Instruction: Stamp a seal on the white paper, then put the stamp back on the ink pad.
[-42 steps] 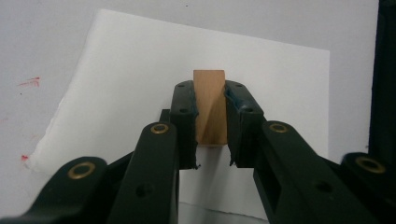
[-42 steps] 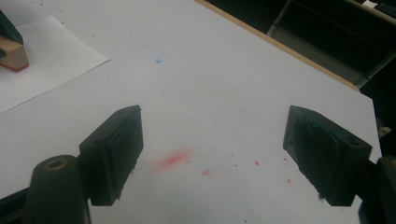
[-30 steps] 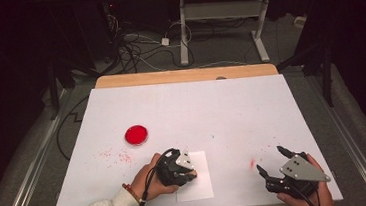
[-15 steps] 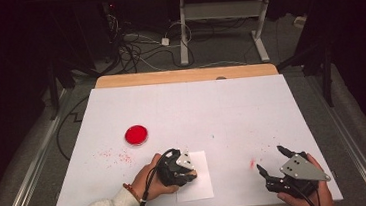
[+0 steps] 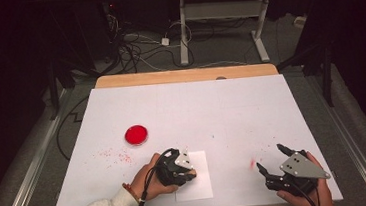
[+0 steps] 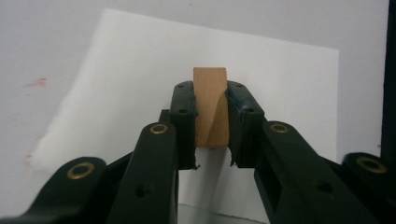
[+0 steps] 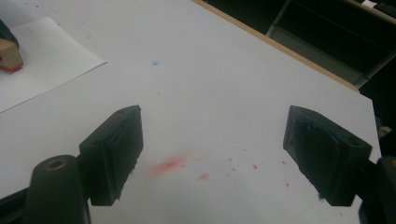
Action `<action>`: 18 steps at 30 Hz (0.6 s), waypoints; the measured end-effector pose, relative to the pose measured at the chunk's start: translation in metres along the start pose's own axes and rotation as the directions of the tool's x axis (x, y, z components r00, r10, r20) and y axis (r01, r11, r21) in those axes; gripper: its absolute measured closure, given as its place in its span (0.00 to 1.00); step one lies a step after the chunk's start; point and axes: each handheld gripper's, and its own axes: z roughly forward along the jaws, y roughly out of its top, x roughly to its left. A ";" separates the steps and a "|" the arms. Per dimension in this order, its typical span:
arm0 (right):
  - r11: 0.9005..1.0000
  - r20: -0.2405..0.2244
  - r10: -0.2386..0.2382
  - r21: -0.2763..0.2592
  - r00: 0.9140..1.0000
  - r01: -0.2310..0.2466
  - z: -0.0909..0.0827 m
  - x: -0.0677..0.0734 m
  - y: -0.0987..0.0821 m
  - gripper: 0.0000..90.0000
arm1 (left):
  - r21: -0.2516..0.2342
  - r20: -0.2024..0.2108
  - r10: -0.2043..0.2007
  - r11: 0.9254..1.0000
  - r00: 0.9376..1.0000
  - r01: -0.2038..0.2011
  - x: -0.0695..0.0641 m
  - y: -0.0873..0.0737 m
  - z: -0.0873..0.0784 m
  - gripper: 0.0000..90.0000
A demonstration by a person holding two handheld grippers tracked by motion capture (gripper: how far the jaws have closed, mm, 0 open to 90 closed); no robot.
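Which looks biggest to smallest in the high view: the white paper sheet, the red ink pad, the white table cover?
1. White table cover
2. White paper sheet
3. Red ink pad, though it lies farther from the camera.

A large white sheet [image 5: 231, 109] covers the table, and a strip of bare wooden tabletop [image 5: 183, 76] shows along its far edge. Beyond it the room lies dark, light falling mainly on the table. On the grey floor [image 5: 30, 161] behind the table sits a tangle of black cables [image 5: 136, 47] with a white plug block [image 5: 165, 41]. A white metal desk frame [image 5: 223, 14] stands further back, its legs reaching down to the floor.
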 end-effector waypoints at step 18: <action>1.000 -0.008 -0.006 -0.014 1.000 0.006 0.001 -0.001 0.002 0.23 | -0.130 -0.146 -0.074 0.990 0.987 0.055 0.016 -0.009 -0.053 0.82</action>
